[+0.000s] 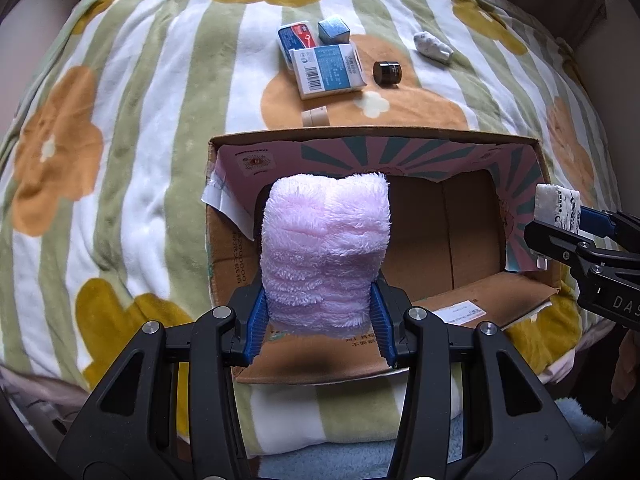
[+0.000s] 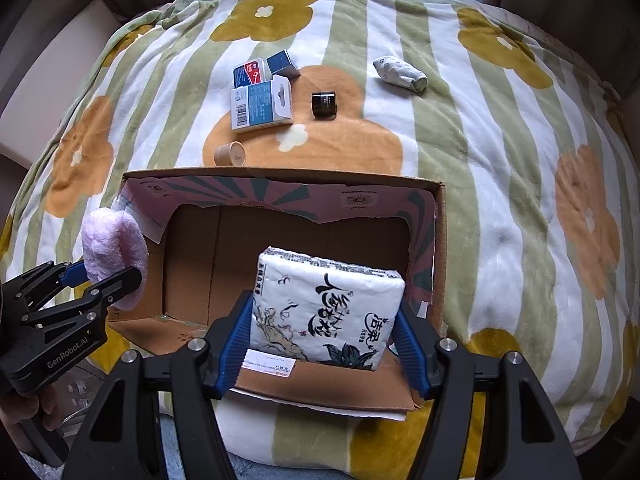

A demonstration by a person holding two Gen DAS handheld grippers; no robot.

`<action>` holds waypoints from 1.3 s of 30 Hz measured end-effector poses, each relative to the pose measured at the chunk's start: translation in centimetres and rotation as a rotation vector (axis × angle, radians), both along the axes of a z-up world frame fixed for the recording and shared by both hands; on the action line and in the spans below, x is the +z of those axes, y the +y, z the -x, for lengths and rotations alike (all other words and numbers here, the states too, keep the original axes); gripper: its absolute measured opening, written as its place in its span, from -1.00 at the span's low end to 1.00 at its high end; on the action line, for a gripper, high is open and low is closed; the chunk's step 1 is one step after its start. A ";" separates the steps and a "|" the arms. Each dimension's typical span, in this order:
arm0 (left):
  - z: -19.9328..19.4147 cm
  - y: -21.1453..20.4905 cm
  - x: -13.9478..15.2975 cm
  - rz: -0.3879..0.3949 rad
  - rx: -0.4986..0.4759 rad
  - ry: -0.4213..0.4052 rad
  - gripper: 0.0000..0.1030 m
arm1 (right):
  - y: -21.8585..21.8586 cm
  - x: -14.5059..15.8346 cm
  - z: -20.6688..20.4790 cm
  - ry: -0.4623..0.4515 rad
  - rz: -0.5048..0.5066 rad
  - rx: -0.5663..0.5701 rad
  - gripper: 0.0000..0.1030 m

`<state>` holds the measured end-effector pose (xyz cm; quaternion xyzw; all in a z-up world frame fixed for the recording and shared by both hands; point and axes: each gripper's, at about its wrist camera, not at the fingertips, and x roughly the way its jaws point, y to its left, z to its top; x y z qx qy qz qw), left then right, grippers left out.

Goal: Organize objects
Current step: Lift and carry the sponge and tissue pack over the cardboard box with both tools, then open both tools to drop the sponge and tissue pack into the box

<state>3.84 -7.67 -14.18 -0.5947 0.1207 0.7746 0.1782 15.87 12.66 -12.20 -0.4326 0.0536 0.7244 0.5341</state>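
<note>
left gripper (image 1: 320,320) clamps the pink towel (image 1: 326,252), right gripper (image 2: 326,350) grips the tissue pack (image 2: 328,308) over the box (image 2: 280,188); releasing together risks them colliding or snagging the rim.

Both hand-held grippers are gripping loads

The left hand-held gripper (image 1: 320,316) is pointing forward, its blue-padded fingers (image 1: 256,322) pressing both sides of a pink fluffy cloth (image 1: 326,248). The right hand-held gripper (image 2: 326,350) is reaching forward beside it, its fingers (image 2: 412,354) clamping a tissue pack (image 2: 328,308).
</note>
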 end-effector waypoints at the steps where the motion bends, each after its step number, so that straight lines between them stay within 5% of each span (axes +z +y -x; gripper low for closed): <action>1: 0.1 0.1 0.1 -0.004 -0.003 0.002 -0.21 | 0.1 0.1 0.0 0.005 0.001 -0.004 0.18; 3: 0.1 0.2 0.5 -0.040 -0.014 0.017 -0.21 | 0.2 0.2 0.2 0.008 0.001 -0.011 0.18; 5: 0.2 0.5 0.9 -0.033 -0.019 0.034 0.02 | 0.4 0.2 0.3 0.020 0.011 -0.017 0.18; 6: 0.3 0.6 1.0 -0.027 -0.019 0.042 0.21 | 0.5 0.3 0.2 0.032 0.020 -0.018 0.19; 7: 0.5 0.7 1.2 -0.025 -0.017 0.053 0.73 | 0.6 0.3 0.2 0.045 0.035 -0.022 0.20; 8: 0.5 0.7 1.4 -0.028 -0.015 0.065 0.99 | 0.8 0.3 0.2 0.053 0.051 -0.030 0.23; 11: 0.8 0.6 1.8 -0.039 -0.015 0.067 0.99 | 1.5 0.2 0.0 0.078 0.104 -0.070 0.70; 39: 3.3 0.3 3.9 -0.075 0.021 0.063 0.99 | 1.5 2.8 1.4 0.060 0.054 -0.103 0.73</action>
